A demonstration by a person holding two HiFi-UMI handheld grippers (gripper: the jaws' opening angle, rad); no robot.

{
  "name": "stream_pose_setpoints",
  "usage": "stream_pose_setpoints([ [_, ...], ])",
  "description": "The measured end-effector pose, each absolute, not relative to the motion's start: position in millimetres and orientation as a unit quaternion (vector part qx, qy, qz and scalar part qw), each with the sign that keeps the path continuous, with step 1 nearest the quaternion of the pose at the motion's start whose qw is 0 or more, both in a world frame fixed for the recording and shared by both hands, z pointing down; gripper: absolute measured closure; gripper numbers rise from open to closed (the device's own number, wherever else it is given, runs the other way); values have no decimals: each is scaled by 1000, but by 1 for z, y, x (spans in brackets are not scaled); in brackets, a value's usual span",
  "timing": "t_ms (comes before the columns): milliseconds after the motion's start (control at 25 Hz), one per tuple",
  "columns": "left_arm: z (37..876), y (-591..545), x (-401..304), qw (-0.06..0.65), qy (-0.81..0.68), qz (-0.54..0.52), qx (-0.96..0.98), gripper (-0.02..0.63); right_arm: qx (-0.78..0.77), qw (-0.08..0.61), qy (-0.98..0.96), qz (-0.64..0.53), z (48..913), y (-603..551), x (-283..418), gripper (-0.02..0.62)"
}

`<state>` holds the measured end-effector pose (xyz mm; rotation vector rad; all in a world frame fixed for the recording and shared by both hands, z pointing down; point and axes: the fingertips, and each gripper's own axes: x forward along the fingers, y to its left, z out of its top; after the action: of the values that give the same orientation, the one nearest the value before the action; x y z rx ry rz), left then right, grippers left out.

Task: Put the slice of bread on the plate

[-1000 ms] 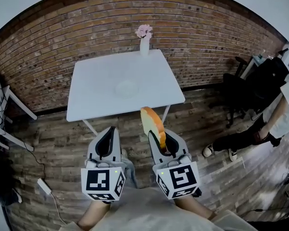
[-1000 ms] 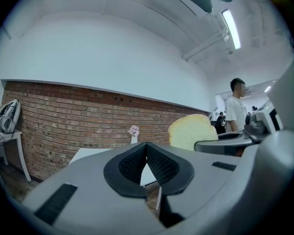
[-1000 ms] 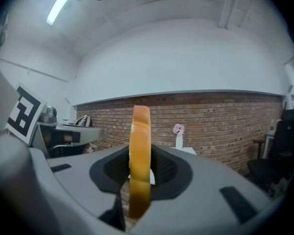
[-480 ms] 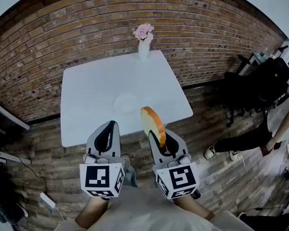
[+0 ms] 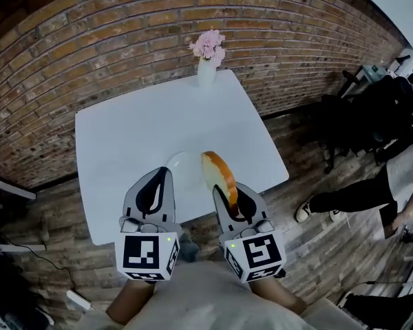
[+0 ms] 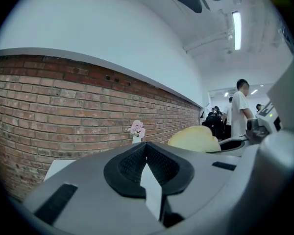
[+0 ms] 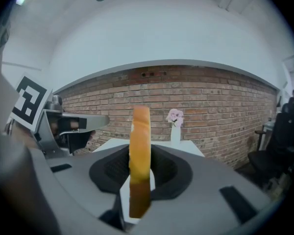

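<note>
A slice of bread with a golden crust stands on edge, and my right gripper is shut on its lower part. In the right gripper view the bread rises upright between the dark pads. A small white plate lies on the white table near its front edge, just left of the bread and ahead of my left gripper. The left gripper's jaws are together with nothing in them. From the left gripper view the bread shows at the right.
A white vase of pink flowers stands at the table's far edge by the brick wall. A person stands on the wooden floor at the right, near black chairs. A power strip lies at the lower left.
Both grippers have travelled forward side by side; the table has come closer and their tips now reach over its front edge. The bread stays held upright in the right gripper.
</note>
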<state>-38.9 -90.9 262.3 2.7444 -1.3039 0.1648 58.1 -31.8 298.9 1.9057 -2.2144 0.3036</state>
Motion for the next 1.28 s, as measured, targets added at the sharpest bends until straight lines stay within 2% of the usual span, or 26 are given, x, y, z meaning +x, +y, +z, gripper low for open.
stream_pose_setpoints([
  [680, 308, -122, -33, 92, -437, 95, 889, 595, 598, 142, -774, 152, 336, -88, 67, 500],
  [1280, 354, -142, -29, 109, -438, 136, 882, 595, 540, 160, -799, 209, 408, -126, 51, 502],
])
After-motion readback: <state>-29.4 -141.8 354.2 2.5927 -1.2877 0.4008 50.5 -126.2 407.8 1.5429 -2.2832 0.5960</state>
